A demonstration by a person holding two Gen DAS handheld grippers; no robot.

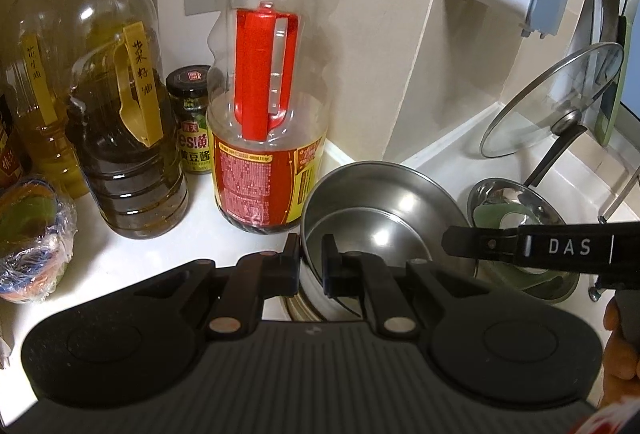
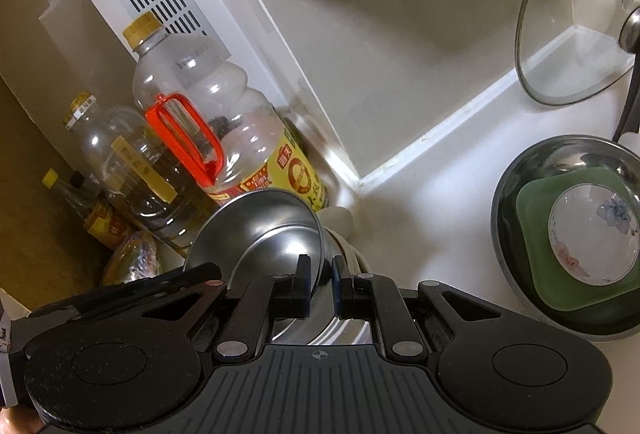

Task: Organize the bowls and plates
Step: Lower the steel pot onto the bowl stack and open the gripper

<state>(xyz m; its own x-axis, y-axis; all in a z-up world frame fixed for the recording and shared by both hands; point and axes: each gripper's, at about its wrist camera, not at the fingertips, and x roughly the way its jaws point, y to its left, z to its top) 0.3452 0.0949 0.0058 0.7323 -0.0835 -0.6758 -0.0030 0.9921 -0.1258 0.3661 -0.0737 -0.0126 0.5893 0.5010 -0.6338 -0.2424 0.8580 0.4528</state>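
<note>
The left gripper (image 1: 311, 260) pinches the near rim of the round, shiny steel bowl (image 1: 380, 210), one finger outside the wall and one inside, and the right gripper (image 2: 321, 284) pinches the rim of the same bowl on its other side. The bowl hangs tilted between the fingers, and just under them sit a white dish rim (image 2: 352, 254) and more steel; how many pieces are stacked there I cannot tell. The thin, smooth rim may slip if the two hands do not move together, and the bowl would then bang on the dishes below. Just beyond the fingers, the tall clear bottle with a red handle (image 1: 264, 82) could be knocked. To the right of the fingers lies one wide steel basin (image 2: 520, 170) holding one green square plate (image 2: 536, 202) and one small white flowered bowl (image 2: 588, 230). Farther out I count one glass lid (image 1: 556, 98) and three bottles.
</note>
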